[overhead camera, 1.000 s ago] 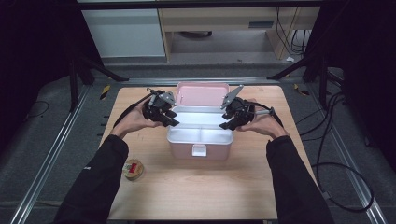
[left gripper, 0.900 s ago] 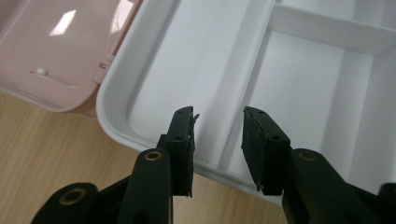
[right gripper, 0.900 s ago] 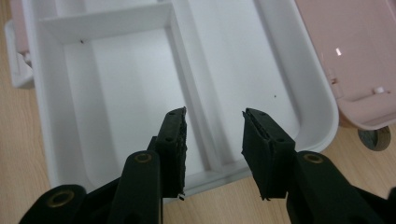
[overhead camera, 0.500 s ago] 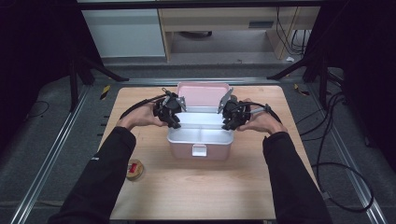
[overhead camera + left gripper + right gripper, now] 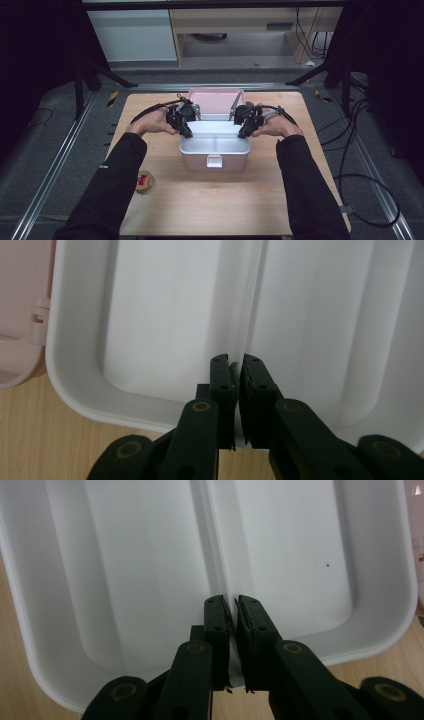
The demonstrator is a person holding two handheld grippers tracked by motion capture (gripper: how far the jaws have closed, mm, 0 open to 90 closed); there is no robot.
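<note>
Tray (image 5: pixel 215 145) is sitting mid-table, white, nested in the top of the pink box (image 5: pixel 215 162), with the pink lid (image 5: pixel 215 100) standing open behind it. Its long axis is running left to right across the table (image 5: pixel 215 210), so each short end is facing one of my hands. I'm working both ends at once, neither hand nearer than the other.

Left gripper (image 5: pixel 186 131) is sitting at the tray's left end and pointing inward, toward the right. In the left gripper view the tray (image 5: pixel 150 315) is lying straight ahead and the divider (image 5: pixel 252 300) is running directly away from the left gripper (image 5: pixel 238 362). The jaws are standing nearly together, pinching the rim right where the divider meets it; a thin sliver of white is showing between the pads.

Right gripper (image 5: pixel 243 132) is mirroring that at the right end and pointing left. In the right gripper view the tray (image 5: pixel 125 555) is spreading out ahead, the divider (image 5: pixel 212 540) is lining up with the right gripper (image 5: pixel 232 602), and the jaws have just been closing onto the rim, which is now sitting between them with only a narrow slit left.

Both grips are looking seated, I judge. The next move is likely lifting the tray straight up out of the box, keeping both ends level so it isn't tipping or jamming.
</note>
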